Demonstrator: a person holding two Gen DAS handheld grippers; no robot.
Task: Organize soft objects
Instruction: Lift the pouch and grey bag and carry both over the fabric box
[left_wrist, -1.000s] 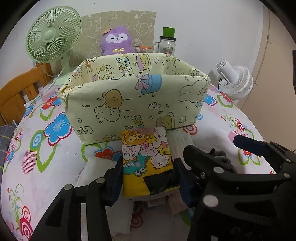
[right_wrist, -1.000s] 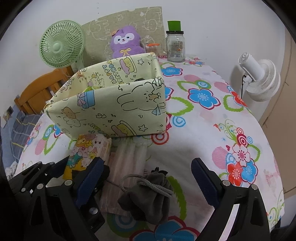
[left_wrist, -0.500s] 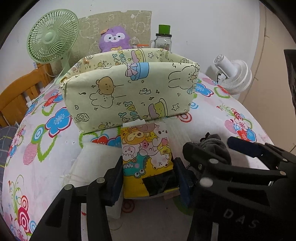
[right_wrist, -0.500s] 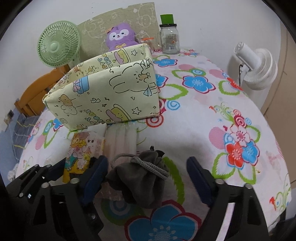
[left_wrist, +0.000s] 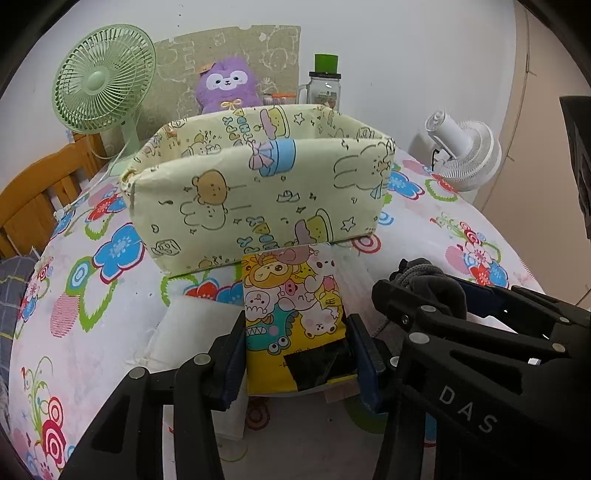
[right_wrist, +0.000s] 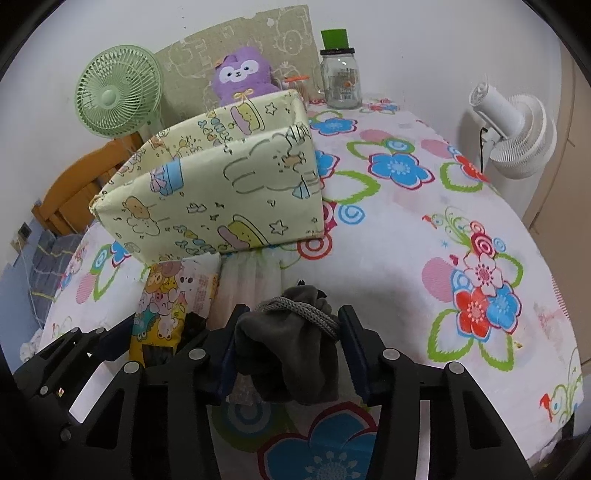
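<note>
The cartoon-printed tissue pack (left_wrist: 293, 317) is held between the pads of the left gripper (left_wrist: 295, 354), just in front of the pale yellow fabric storage box (left_wrist: 258, 192), which stands open-topped on the flowered tablecloth (right_wrist: 424, 236). The jaws of the right gripper (right_wrist: 286, 350) have just been closing, and the grey drawstring pouch (right_wrist: 291, 354) now sits between them with the pads against its sides, so a narrow grip on the pouch is judged. The pouch is limp and is caught low on its body, so it could sag or slide out once lifted, and its cord (right_wrist: 299, 314) could snag on a finger. The two grippers stand close side by side, so a collision between them is likely if both are raised towards the box together. The soft wall of the box could be pushed inward or the box shoved back if an item is brought in too low. The folded pale cloths (right_wrist: 251, 273) lying under and beside the held items could be dragged along.
</note>
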